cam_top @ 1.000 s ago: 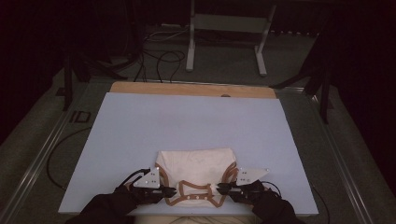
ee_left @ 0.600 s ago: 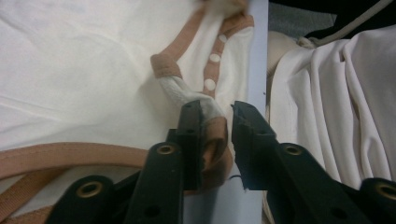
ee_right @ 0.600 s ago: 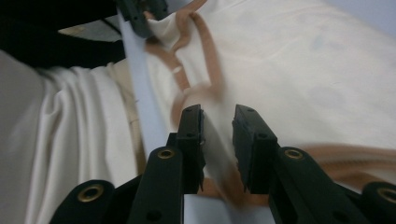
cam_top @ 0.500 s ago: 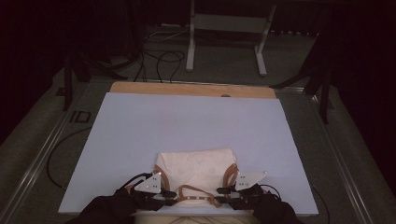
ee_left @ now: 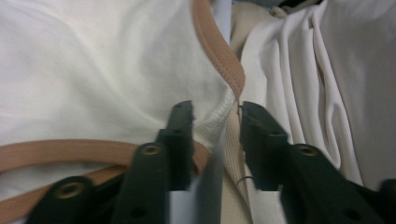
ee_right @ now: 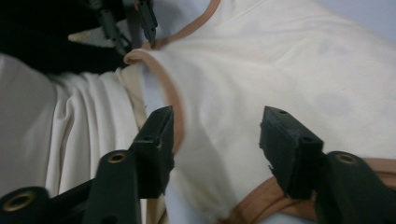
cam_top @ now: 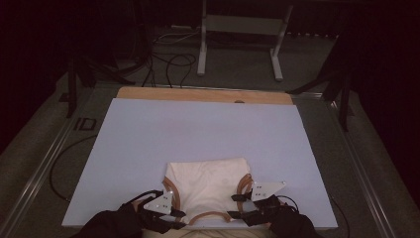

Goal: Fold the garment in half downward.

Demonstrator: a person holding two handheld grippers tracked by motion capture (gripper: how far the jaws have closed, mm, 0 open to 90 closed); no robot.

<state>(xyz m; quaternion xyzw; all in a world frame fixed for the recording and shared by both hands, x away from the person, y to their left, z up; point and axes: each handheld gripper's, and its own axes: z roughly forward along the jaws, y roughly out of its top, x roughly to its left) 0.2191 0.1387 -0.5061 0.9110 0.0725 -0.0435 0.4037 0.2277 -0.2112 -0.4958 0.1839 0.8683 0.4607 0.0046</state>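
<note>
Cream folded garment [cam_top: 208, 186] with tan-brown trim, lying flat on the tabletop [cam_top: 198, 129], sitting at the middle of its near edge, neckline band curving toward that edge

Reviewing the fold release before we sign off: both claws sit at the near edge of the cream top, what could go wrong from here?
1. The cream top lies at the table's near edge; a tug toward the person might drag it off.
2. The left claw has just been opening, but the brown trim sits between its jaws and may snag on withdrawal.
3. The right claw, also just opening, straddles fabric and could undo the fold.
</note>
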